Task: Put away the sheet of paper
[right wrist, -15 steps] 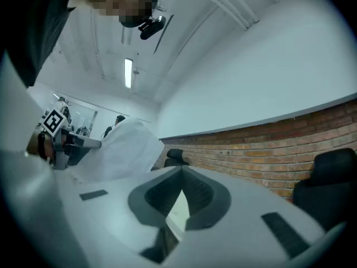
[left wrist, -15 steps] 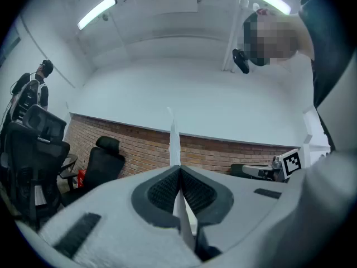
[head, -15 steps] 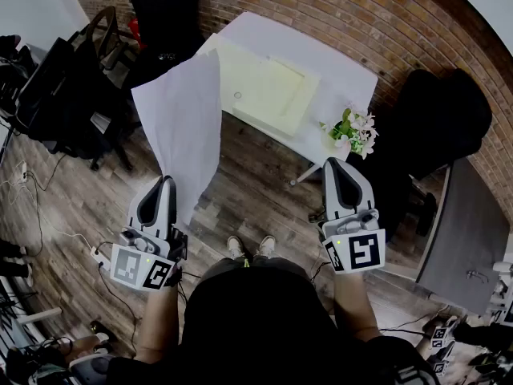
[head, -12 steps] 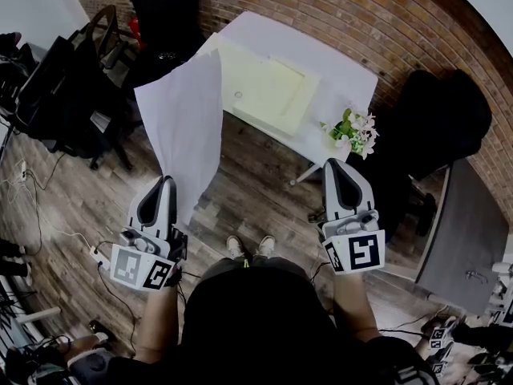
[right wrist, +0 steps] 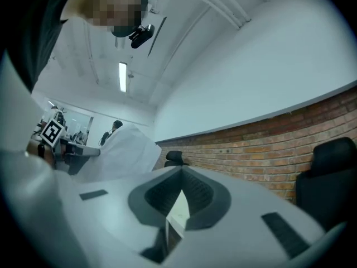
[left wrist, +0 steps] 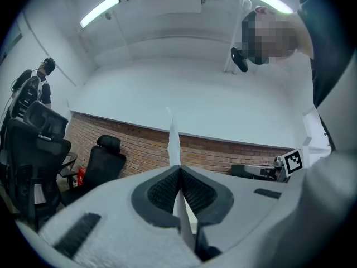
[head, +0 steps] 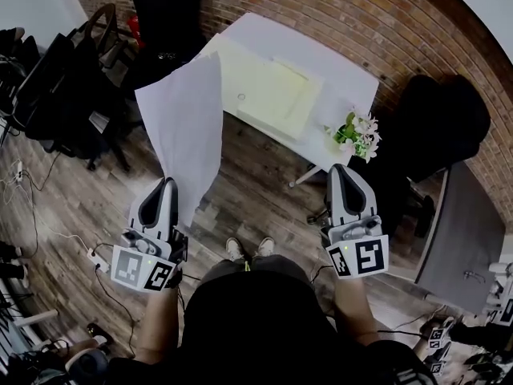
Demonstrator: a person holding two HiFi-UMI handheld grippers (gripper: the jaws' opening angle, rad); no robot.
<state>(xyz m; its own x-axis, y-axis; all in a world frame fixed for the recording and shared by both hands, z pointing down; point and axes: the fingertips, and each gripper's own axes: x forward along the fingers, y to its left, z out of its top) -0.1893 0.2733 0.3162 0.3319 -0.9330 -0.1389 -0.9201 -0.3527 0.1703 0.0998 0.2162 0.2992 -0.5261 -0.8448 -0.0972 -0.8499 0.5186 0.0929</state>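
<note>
Before white table [head: 341,64] with flowers [head: 357,132], left tool [head: 167,182] pinching sheet of paper [head: 184,127], right tool [head: 341,169] closed, empty.

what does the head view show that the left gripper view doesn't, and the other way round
Only the head view: the white table seen from above, with pale yellow sheets on it and flowers at its near corner, plus the wood floor. Only the left gripper view: ceiling strip lights, a person standing at far left, and the jaws shut on the paper's edge. Both: the left gripper holding the sheet of paper, the brick wall and black office chairs.
</note>
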